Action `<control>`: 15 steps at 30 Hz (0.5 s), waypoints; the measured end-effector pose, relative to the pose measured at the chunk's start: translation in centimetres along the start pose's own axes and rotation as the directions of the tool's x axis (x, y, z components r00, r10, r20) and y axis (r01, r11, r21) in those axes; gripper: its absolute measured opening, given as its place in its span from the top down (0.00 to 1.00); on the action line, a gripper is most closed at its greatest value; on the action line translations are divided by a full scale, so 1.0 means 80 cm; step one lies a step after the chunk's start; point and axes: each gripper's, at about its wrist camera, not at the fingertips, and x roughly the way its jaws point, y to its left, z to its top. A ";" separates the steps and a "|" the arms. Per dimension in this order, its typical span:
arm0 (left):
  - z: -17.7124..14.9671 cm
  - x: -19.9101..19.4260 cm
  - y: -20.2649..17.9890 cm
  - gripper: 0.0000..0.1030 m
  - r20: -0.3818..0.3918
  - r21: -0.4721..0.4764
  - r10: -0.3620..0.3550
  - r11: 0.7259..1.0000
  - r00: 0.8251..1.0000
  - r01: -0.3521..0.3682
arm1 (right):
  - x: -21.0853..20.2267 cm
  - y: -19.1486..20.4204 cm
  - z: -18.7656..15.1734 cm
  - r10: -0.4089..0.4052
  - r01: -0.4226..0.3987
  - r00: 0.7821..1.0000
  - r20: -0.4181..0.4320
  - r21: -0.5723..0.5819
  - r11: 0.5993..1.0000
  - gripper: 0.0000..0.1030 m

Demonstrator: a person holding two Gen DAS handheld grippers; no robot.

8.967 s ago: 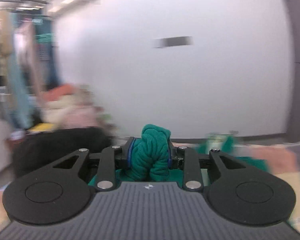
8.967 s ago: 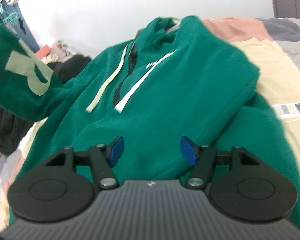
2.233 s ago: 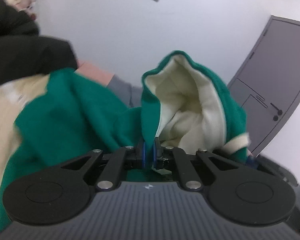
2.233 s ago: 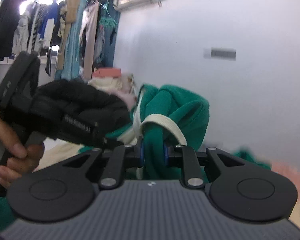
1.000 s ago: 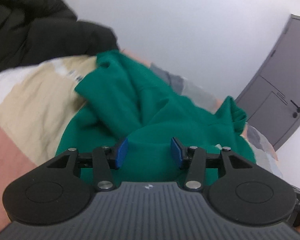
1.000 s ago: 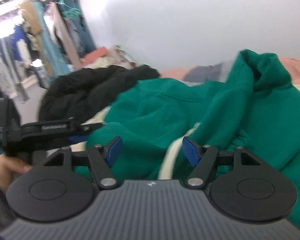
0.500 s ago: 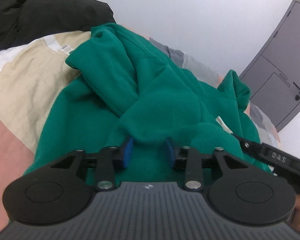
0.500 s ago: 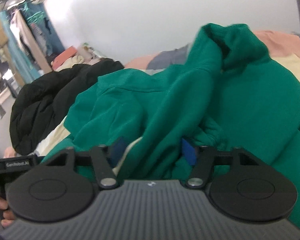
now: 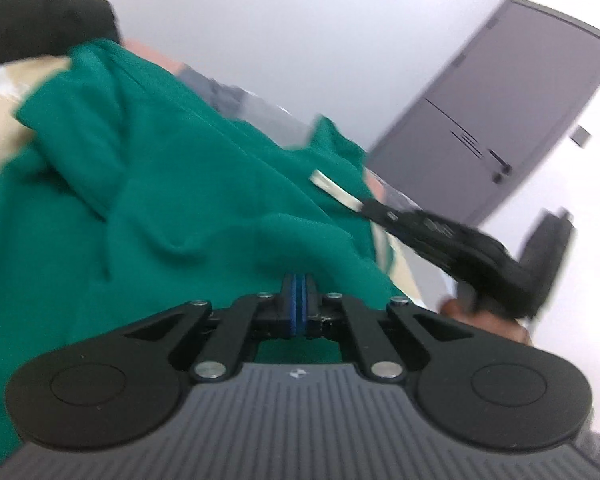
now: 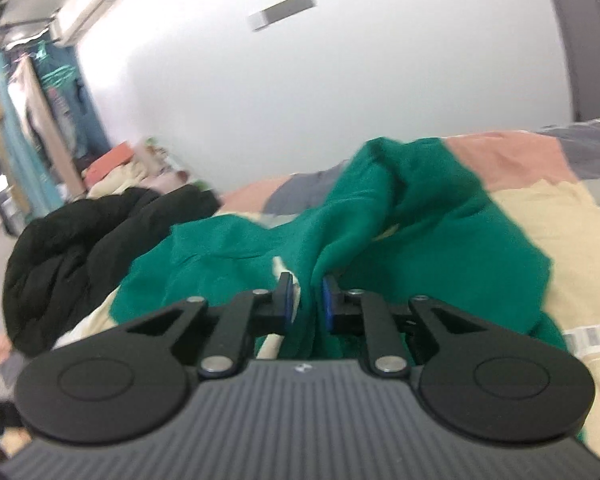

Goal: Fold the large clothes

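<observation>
A green hoodie (image 9: 160, 200) lies crumpled on a patchwork bedspread (image 10: 540, 216). My left gripper (image 9: 299, 280) is shut on a fold of its near edge. My right gripper (image 10: 307, 292) is shut on a thick ridge of the green hoodie (image 10: 380, 208), with a cream lining strip beside the left finger. In the left wrist view the right gripper (image 9: 440, 236) shows at the right, held by a hand, at a cream drawstring (image 9: 332, 188).
A black jacket (image 10: 84, 240) is heaped at the left of the bed. More clothes are piled behind it and hang on a rack (image 10: 28, 112). A grey door (image 9: 500, 120) stands in the white wall.
Both grippers were open around hoodie folds half a second ago and have closed on the fabric. Both views have tilted upward and blurred.
</observation>
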 end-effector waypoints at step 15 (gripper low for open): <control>-0.032 0.044 -0.003 0.94 -0.122 0.040 0.051 0.998 0.991 -0.046 | 0.038 -0.042 -0.026 -0.120 0.126 0.984 -0.135 0.035 0.991 0.70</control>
